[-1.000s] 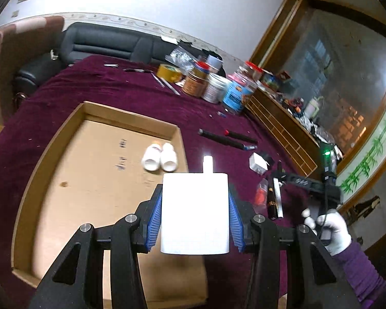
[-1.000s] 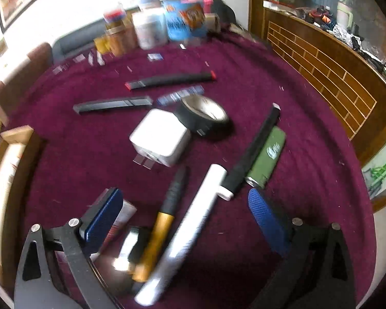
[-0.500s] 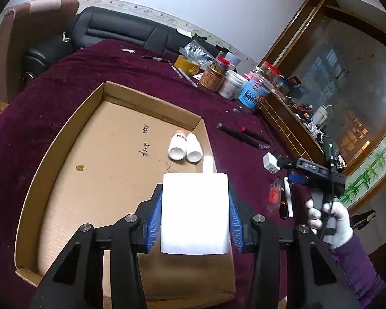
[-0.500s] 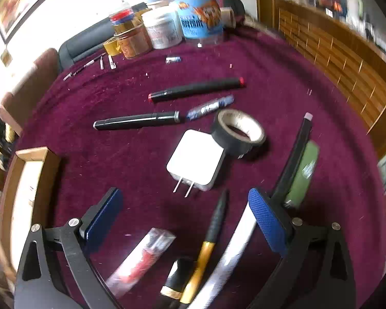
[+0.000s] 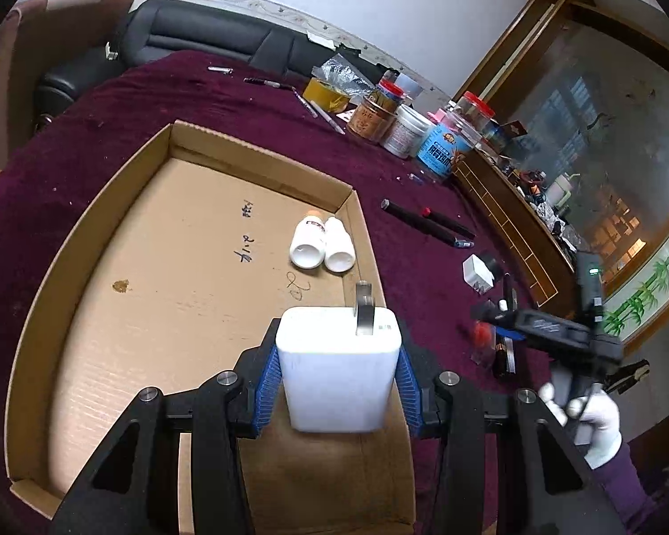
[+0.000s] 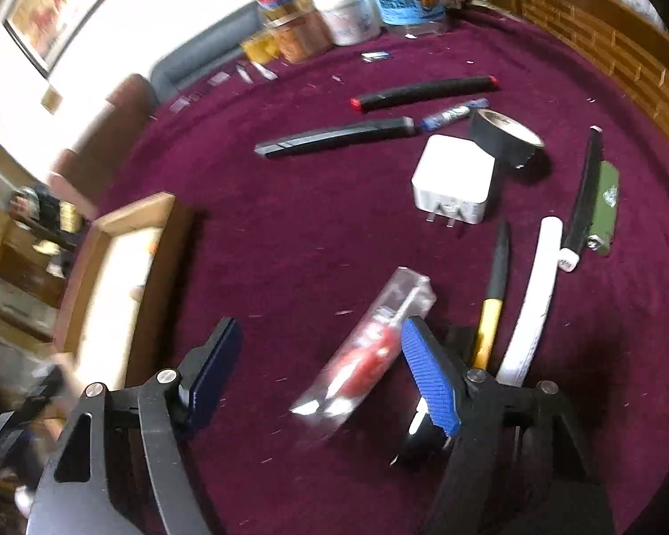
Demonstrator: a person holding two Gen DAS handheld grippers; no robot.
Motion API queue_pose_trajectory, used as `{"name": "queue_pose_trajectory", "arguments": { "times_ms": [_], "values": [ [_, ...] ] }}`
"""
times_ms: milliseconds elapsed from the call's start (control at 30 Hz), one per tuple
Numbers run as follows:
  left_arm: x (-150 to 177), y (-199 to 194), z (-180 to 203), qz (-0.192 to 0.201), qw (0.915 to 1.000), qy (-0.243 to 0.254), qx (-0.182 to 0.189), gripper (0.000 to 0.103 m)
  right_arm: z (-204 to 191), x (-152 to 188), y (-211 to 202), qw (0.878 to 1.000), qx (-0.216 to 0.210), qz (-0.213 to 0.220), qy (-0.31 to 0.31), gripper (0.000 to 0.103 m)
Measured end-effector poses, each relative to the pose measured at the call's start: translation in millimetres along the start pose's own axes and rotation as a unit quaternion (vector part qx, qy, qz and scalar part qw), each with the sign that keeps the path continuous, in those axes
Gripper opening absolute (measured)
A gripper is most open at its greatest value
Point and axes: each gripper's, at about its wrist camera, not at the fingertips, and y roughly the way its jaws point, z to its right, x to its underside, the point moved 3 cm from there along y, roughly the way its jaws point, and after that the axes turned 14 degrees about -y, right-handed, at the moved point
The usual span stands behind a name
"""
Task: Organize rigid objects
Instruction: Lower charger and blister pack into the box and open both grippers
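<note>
My left gripper [image 5: 338, 379] is shut on a white charger block [image 5: 338, 365], held above the near right part of a shallow cardboard box [image 5: 89, 240]. Two white bottles [image 5: 321, 247] lie in the box near its right wall. My right gripper [image 6: 319, 370] is open and empty, low over the purple cloth, with a clear packet holding a red tool [image 6: 370, 347] between its fingers. Beyond lie a second white charger [image 6: 455, 185], a black tape roll [image 6: 504, 136], black markers [image 6: 334, 140], a gold-and-black pen [image 6: 493, 294], a white tube [image 6: 535, 294] and a green tube [image 6: 604, 209].
Jars and tubs [image 5: 406, 120] stand at the table's far side, with pens [image 5: 316, 107] beside them. A black sofa [image 5: 192, 44] lies behind the table. A wooden ledge [image 5: 513, 218] runs along the right. The right gripper and gloved hand show in the left wrist view [image 5: 571, 356].
The left gripper carried the white charger further over the box. The right gripper swung left, from over the pens to around the clear packet, its jaws narrower than before.
</note>
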Motion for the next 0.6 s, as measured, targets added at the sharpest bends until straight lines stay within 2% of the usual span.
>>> {"name": "queue_pose_trajectory", "arguments": {
  "times_ms": [33,67,100,167,200,300,467,600],
  "values": [
    [-1,-1,0,0.002,1.0,0.002,-0.001,0.04,1,0,1,1.0,0.01,0.003,-0.004,0.052],
    [-1,-3,1,0.005,1.0,0.004,-0.004,0.04,2,-3,3,1.0,0.022,0.002,-0.01,0.047],
    [-1,-3,1,0.008,0.9999,0.007,-0.007,0.04,5,-1,5,1.0,0.026,-0.004,-0.007,0.029],
    [-1,-2,1,0.007,0.9999,0.01,-0.012,0.04,11,1,3,1.0,0.018,0.001,0.003,0.016],
    [0,0,1,0.007,0.9998,0.01,-0.013,0.04,14,3,2,1.0,0.006,0.001,0.009,0.013],
    [-2,-1,1,0.007,0.9999,0.01,-0.009,0.04,14,6,-10,1.0,-0.005,0.015,0.006,0.011],
    [-16,-15,1,0.011,0.9999,0.006,0.003,0.04,-10,-2,-42,0.997,-0.025,0.058,-0.031,0.011],
    [-33,-17,-4,0.004,0.9998,0.01,-0.017,0.04,-46,-20,-52,0.992,-0.085,0.07,-0.06,0.011]
  ]
}}
